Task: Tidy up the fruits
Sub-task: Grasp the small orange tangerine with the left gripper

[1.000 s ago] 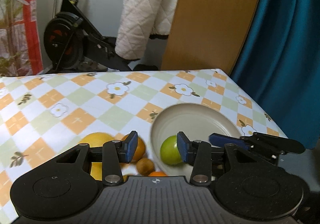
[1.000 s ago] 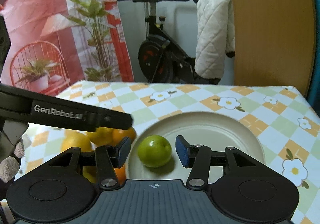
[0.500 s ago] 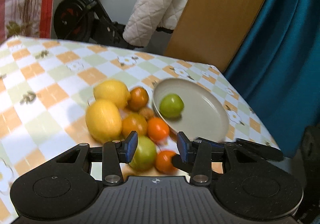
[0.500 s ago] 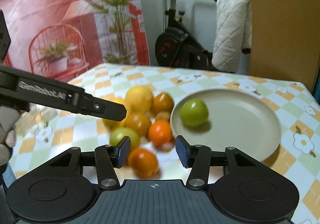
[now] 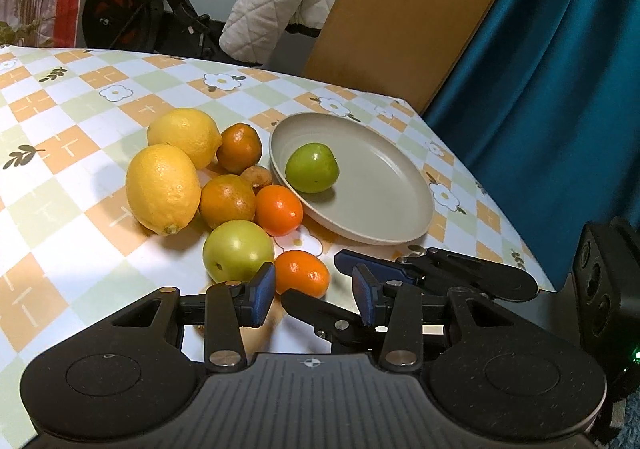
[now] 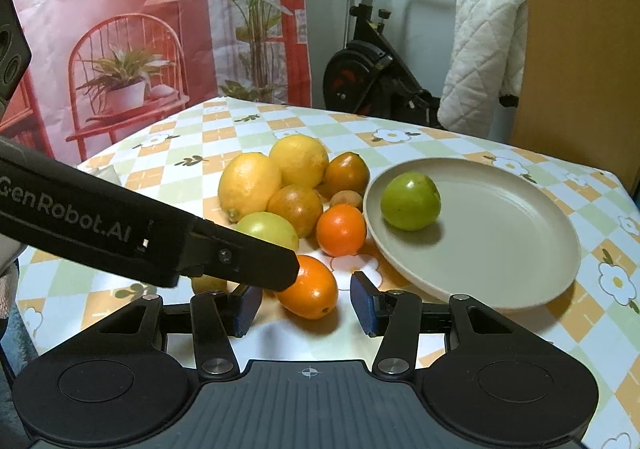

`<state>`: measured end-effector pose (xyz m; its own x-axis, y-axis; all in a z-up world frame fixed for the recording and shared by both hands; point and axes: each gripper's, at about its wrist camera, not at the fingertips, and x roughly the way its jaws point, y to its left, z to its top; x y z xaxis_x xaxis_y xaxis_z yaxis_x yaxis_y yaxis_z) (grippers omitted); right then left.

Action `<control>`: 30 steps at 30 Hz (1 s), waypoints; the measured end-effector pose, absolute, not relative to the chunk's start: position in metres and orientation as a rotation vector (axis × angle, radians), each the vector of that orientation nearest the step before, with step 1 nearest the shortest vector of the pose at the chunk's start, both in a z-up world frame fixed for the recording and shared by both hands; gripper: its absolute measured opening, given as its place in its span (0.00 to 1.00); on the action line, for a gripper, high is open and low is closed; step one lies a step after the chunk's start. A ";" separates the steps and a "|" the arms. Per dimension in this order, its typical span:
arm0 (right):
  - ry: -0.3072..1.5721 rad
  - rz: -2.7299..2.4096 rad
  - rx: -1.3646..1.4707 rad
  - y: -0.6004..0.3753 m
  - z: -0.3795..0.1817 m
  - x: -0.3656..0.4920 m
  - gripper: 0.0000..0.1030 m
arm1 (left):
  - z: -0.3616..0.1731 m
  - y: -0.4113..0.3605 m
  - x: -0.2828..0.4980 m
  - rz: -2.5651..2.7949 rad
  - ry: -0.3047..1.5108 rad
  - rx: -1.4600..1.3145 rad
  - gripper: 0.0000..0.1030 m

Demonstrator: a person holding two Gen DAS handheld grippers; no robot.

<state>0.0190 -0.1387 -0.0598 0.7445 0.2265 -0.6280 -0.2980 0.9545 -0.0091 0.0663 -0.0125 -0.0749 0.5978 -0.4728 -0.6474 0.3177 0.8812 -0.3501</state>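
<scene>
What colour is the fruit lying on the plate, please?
Green fruit on the beige plate; clearest from the right wrist.

On your desk (image 6: 440, 141) the plate (image 6: 500, 249) sits right, with one apple (image 6: 410, 201) in its left part. Left of the plate the fruit cluster lies: two lemons (image 6: 250, 185) far, oranges (image 6: 341, 229) between, another apple (image 5: 238, 251) near, one orange (image 6: 310, 291) nearest.

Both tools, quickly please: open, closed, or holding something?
Left tool: open, holding nothing.
Right tool: open, holding nothing; orange just ahead of it.
</scene>
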 end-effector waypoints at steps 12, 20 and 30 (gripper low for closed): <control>0.679 0.308 -0.089 -0.146 -0.072 0.029 0.34 | -0.083 -0.031 0.072 -0.441 0.813 -0.132 0.41; 0.678 0.318 -0.065 -0.152 -0.072 0.030 0.30 | -0.084 -0.038 0.076 -0.401 0.808 -0.092 0.41; 0.677 0.301 -0.047 -0.159 -0.074 0.034 0.28 | -0.091 -0.039 0.086 -0.364 0.821 -0.111 0.41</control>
